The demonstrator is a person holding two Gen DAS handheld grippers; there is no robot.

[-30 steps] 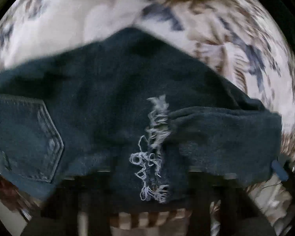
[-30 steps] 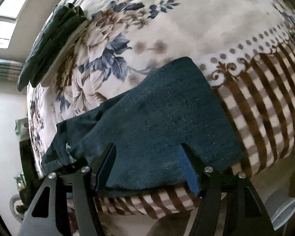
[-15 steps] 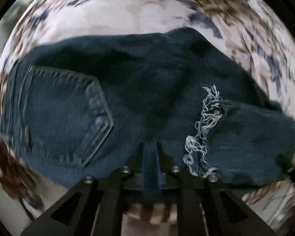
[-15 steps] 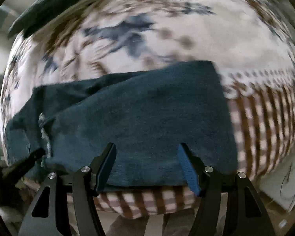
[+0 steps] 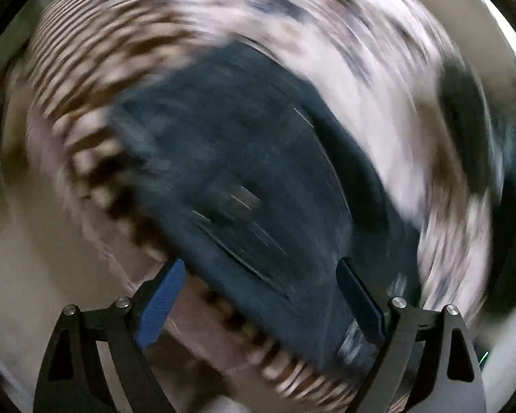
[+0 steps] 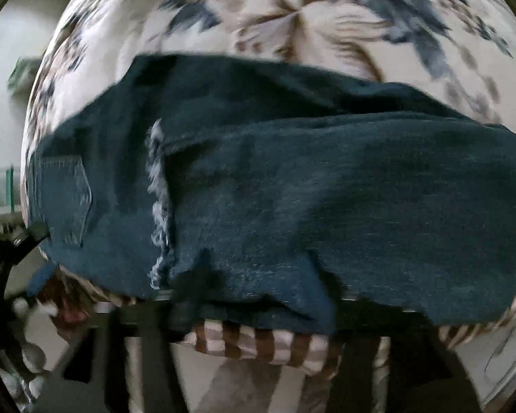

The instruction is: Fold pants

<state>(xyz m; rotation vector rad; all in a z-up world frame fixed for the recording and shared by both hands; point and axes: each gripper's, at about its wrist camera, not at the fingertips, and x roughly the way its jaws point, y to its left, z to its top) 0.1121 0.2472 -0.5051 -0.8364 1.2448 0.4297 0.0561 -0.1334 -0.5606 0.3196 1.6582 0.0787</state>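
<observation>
Dark blue jeans [image 6: 292,179] lie folded on a flowered bedspread [image 6: 292,17], with a frayed hem [image 6: 158,206] and a back pocket [image 6: 65,199] at the left. My right gripper [image 6: 258,306] sits under the near edge of the denim; its fingers are hidden by cloth and blur. In the blurred left wrist view the jeans [image 5: 251,172] lie ahead. My left gripper [image 5: 258,296] is open and empty at their near edge, blue pads [image 5: 158,303] wide apart.
The bed's striped border [image 6: 258,344] hangs over the near edge, with floor below. A dark folded item [image 5: 464,120] lies at the right in the left wrist view. The left tool [image 6: 27,237] shows at the right wrist view's left edge.
My left gripper has opened, let go of the jeans and swung round quickly. My right gripper has moved forward so that the denim now covers its fingers.
</observation>
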